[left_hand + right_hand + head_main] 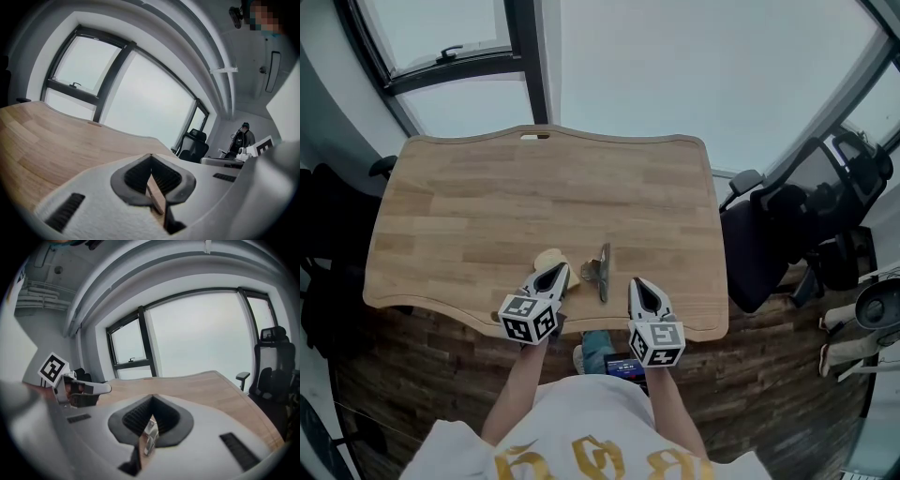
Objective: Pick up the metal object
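The metal object (601,271) lies flat near the front edge of the table (487,216), between my two grippers and touching neither. My worry is that jaws coming in low and closed would shove it along the wood, or off the edge, rather than take it. The left gripper (557,273) and right gripper (639,286) both have their jaws pressed together, holding nothing.

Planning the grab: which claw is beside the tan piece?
The left claw; the tan piece lies by its tip, while the right claw is across the metal object.
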A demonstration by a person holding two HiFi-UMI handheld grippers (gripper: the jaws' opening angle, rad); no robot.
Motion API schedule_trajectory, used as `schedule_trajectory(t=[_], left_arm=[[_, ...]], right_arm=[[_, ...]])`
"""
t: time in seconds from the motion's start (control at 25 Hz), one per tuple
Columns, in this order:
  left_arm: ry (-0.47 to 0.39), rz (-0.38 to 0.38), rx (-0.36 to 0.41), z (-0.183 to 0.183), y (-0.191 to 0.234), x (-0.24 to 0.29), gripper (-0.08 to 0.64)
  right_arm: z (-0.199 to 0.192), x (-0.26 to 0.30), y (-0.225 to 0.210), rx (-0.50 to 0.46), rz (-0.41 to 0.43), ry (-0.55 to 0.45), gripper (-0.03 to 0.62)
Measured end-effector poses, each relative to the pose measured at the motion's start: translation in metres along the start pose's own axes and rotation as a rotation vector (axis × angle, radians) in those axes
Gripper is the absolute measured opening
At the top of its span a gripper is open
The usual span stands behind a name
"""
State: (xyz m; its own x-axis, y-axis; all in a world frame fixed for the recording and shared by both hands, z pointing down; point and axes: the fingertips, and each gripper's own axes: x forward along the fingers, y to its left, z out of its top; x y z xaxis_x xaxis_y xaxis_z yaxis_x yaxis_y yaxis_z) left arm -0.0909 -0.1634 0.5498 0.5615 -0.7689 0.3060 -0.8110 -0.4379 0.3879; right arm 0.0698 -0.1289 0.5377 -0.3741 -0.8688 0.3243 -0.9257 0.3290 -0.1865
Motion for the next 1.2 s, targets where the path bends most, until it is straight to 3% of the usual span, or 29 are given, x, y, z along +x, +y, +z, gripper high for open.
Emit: schedule_trajectory(t=[0.24, 0.64, 0.84, 1.2], left_arm=[[0.018, 0.005, -0.016, -0.006, 0.007, 0.01, 0.02], [0.111, 0.045, -0.015, -0.03, 0.028, 0.037, 0.02], [0.167, 0.03, -0.015, -0.049, 0.027, 0.051, 0.02], [0.296, -0.009, -0.146, -0.081, 0.03, 0.079, 0.02]], right_arm=[[-0.006, 0.012, 0.0, -0.003, 0.013, 0.031, 0.011], [-0.033, 0.036, -0.015, 0.013, -0.005, 0.116, 0.011], [-0.053, 0.041, -0.026, 0.025, -0.019, 0.169, 0.011], [-0.067, 0.056, -0.041, 0.014, -0.016, 0.223, 0.011]])
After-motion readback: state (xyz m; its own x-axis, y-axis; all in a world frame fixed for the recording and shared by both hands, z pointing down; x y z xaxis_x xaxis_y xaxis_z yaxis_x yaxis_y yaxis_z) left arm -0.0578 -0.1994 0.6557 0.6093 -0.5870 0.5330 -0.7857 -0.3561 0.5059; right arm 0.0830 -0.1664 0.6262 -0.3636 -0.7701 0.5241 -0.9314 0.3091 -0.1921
